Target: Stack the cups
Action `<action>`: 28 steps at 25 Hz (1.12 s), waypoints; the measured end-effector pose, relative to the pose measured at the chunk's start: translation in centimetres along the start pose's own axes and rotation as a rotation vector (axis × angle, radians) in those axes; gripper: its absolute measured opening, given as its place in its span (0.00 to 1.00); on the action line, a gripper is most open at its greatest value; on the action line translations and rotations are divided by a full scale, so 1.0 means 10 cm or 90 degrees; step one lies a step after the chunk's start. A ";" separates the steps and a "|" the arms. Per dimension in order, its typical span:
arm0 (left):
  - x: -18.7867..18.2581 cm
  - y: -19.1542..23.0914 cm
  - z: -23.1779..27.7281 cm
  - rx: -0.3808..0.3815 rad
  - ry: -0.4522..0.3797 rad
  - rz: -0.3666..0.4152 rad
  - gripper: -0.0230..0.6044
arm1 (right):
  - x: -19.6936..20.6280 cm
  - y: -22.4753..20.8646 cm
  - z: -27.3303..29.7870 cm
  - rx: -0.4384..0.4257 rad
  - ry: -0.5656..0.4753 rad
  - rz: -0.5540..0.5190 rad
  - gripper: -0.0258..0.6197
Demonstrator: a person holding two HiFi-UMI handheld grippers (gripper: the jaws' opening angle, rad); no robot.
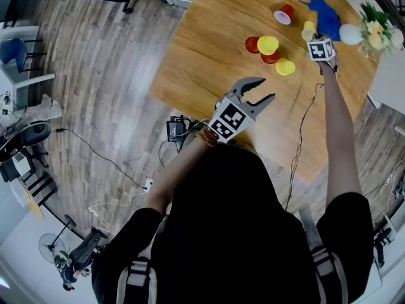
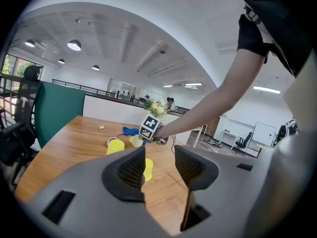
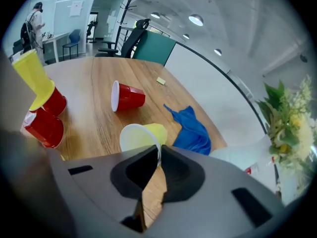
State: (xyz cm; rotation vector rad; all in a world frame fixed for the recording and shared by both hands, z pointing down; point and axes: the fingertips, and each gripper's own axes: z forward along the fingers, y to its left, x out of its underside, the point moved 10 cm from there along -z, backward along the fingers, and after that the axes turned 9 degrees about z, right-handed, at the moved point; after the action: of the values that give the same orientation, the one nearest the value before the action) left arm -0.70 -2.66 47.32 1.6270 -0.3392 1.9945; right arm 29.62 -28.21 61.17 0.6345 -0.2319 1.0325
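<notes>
Head view: noted left claw (image 1: 256, 97) above the near part of the wooden worktop (image 1: 209, 56), jaws spread, nothing between them. Noted right claw (image 1: 314, 38) at the far right of the worktop, tips mostly covered by its own marker cube; cannot judge the grip from here. Just beside it, a yellow cup (image 1: 308, 30) on its side, with blue cloth (image 1: 326, 14) behind. Further left, a red cup on its side (image 1: 284, 14) and a cluster of red and yellow cups (image 1: 267, 45), stacking order hard to read at this size. Left gripper view: confirmed jaws of left claw (image 2: 159, 155) apart and empty; loose yellow cup (image 2: 147, 167) half hidden behind the left jaw, well beyond it on the worktop. Right gripper view: found right claw (image 3: 159, 155) clenched on the rim of the yellow cup (image 3: 143, 135), which lies on the worktop with its mouth toward the camera, lower rim cut off by the jaws. Behind, the red cup on its side (image 3: 128, 96) and blue cloth (image 3: 190, 130); cluster at left edge partly out of frame.
</notes>
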 end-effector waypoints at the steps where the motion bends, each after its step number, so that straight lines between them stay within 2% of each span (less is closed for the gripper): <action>1: -0.03 -0.01 0.02 0.003 -0.005 -0.004 0.36 | 0.03 -0.01 -0.05 -0.004 -0.006 0.006 0.09; 5: -0.17 -0.05 0.09 0.023 -0.024 -0.005 0.36 | 0.16 -0.02 -0.41 -0.003 -0.053 0.045 0.08; 8: -0.20 -0.04 0.16 0.027 -0.026 -0.017 0.36 | 0.28 0.03 -0.79 -0.007 -0.113 0.061 0.08; 13: -0.21 0.01 0.26 0.022 -0.025 -0.089 0.36 | 0.54 0.29 -1.59 -0.042 -0.203 0.080 0.08; 15: -0.21 0.04 0.30 0.027 -0.032 -0.134 0.37 | 0.64 0.46 -1.91 -0.062 -0.235 0.073 0.08; 19: -0.14 0.08 0.38 0.064 -0.051 -0.267 0.44 | 0.80 0.80 -2.54 -0.087 -0.323 0.038 0.08; 24: -0.05 0.14 0.42 0.121 -0.115 -0.441 0.49 | 0.95 1.09 -3.07 -0.053 -0.444 -0.053 0.08; 26: -0.02 0.12 0.42 0.143 -0.130 -0.490 0.50 | 1.04 1.16 -3.17 -0.047 -0.475 -0.078 0.08; 28: 0.00 0.07 0.43 0.164 -0.135 -0.520 0.51 | 1.08 1.19 -3.25 -0.047 -0.498 -0.087 0.08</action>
State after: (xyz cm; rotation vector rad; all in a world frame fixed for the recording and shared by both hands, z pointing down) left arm 2.46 -5.41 48.42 1.7445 0.4695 1.2788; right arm 21.33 3.02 44.78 0.9526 -0.8915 0.6004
